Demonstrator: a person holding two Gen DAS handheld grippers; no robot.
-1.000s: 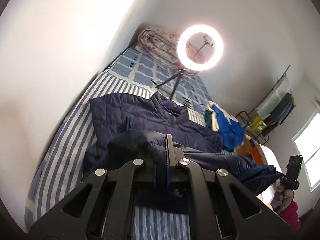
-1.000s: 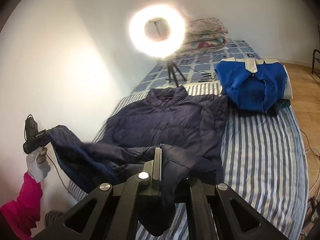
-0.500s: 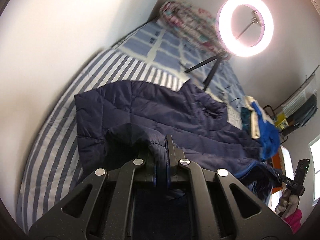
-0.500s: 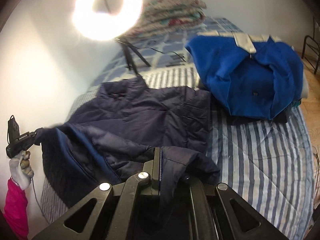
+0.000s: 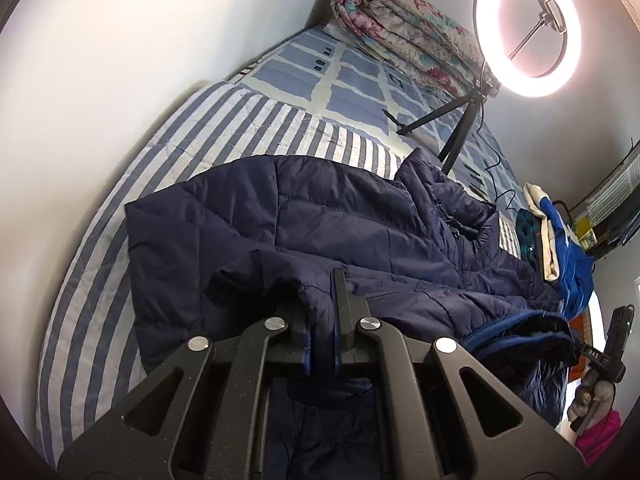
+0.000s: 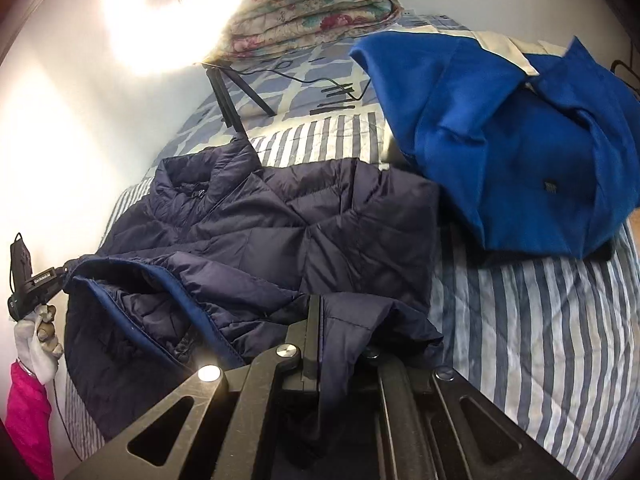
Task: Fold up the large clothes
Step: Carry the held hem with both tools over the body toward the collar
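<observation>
Two grippers, one jacket (image 5: 360, 232) between them, and both have a bite of it: the left gripper (image 5: 321, 320) has its fingers pinched together on a fold of navy quilting at the hem end, and the right gripper (image 6: 318, 344) is clamped just as tight on the other hem corner. The jacket lies on the striped bed (image 5: 100, 280), collar away from both grippers and pointing toward the tripod (image 5: 452, 120) under the ring light (image 5: 528, 28), so its long axis runs straight out from the fingers, hem near, collar far. The lifted hem sags between the two grips, showing its blue lining, and the rest of the body lies flat ahead of it. That is the relation to watch: the fold looks to be hem-to-collar, and the travel is forward along the jacket, with both hands about equally near, one at each corner. I'd judge they need to keep level with each other, or the edge lands skewed. Count it up: one navy jacket in play, one blue garment (image 6: 512, 136) heaped well to the right, one rolled floral quilt (image 6: 320, 12) at the head of the bed, one ring light, and two gloved hands on the handles.
</observation>
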